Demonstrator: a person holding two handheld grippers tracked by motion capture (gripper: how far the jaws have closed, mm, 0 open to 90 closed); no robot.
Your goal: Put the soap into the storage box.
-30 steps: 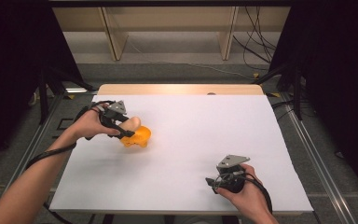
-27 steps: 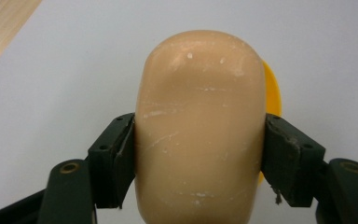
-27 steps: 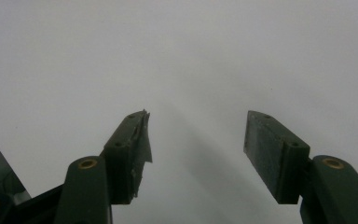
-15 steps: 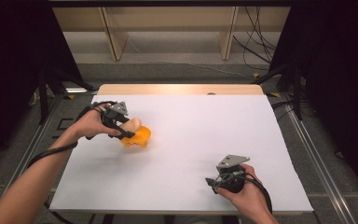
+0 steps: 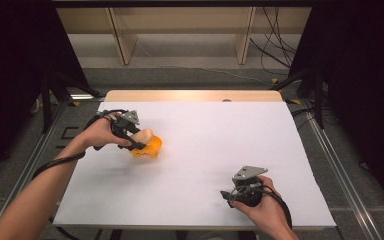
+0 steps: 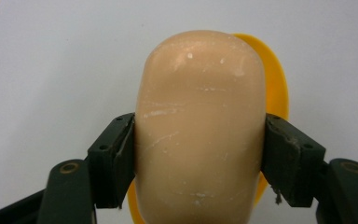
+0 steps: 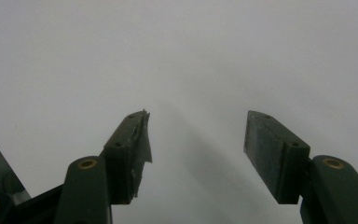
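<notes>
Your left gripper sits at the left side of the table, about midway between its near and far edges. It is clamped on a pale, peach-coloured rounded block; it looks like a bar of soap, though you cannot be sure from here. In the left gripper view the two black jaws press against the block's opposite sides, touching it with no gap, and the block stands up between them with its rounded end pointing away from the camera. Its surface carries fine white scratches.

Right behind and under the block is an orange dish, whose rim curves out past the block's far right side. From above, the dish lies on the white table just beside your left hand, and the block is over its nearer left edge. Whether the block rests in the dish or is held just above it cannot be told.

Your right gripper is well apart from all this, near the front right of the table. Its jaws stand wide with nothing between them, pointing down at bare white surface.
</notes>
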